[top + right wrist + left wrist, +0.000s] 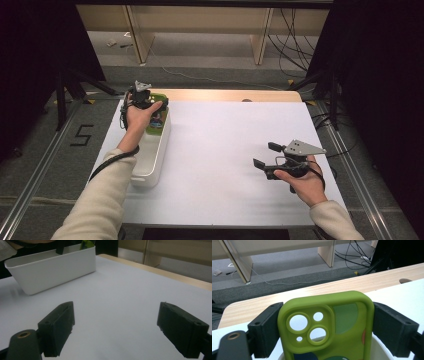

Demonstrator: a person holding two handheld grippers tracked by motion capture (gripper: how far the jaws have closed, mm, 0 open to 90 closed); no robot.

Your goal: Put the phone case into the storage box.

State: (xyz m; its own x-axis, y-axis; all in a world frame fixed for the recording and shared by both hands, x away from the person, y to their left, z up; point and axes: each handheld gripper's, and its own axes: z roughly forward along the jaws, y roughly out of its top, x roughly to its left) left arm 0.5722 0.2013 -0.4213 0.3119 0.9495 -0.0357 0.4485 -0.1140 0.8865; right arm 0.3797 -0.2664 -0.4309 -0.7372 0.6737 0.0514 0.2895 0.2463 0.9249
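Left gripper (325,327) clamps the green phone case (327,325) upright, camera cutouts uppermost; right gripper (122,330) gapes wide.

Green phone case (327,325), upright over white bin (152,160)

Matt rubbery green phone case (325,325), smooth white plastic bin (52,267), pale wood table edge (230,95).

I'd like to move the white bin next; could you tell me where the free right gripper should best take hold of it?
Probably the near long wall of the white bin, at its rim, coming from above: it is thin, straight and upright, and the right gripper is open.
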